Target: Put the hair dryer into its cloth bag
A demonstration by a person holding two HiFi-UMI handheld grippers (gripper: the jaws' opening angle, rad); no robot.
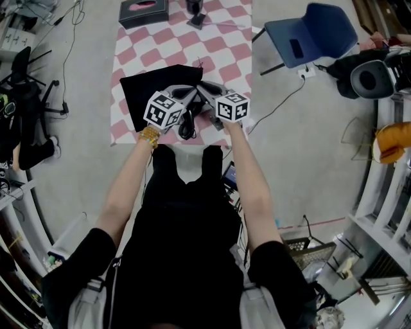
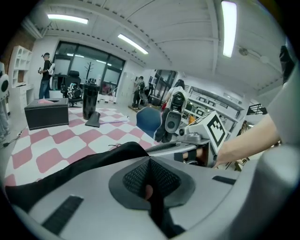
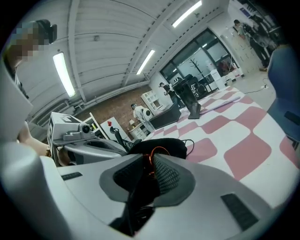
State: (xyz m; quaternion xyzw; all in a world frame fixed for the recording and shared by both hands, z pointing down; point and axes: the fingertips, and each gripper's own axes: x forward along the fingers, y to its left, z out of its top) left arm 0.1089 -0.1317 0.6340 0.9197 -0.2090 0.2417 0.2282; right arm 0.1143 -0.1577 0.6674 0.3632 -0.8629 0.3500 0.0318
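Left gripper view: left gripper (image 2: 149, 168) clamps cloth bag (image 2: 96, 161); unclear overhead

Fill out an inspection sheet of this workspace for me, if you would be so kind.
Surface: pink-and-white checked mat on a grey floor.
Job's things: black cloth bag lying on the mat; hair dryer beside it, not yet inside.
Clutter: black box and a dark upright object at the mat's far end.
Grippers: left tongs shut on the cloth bag's edge; right tongs shut on a black part of the hair dryer.
Cables: cord looped below the tongs; white socket strip on the floor.
Surroundings: blue chair; shelving at right.
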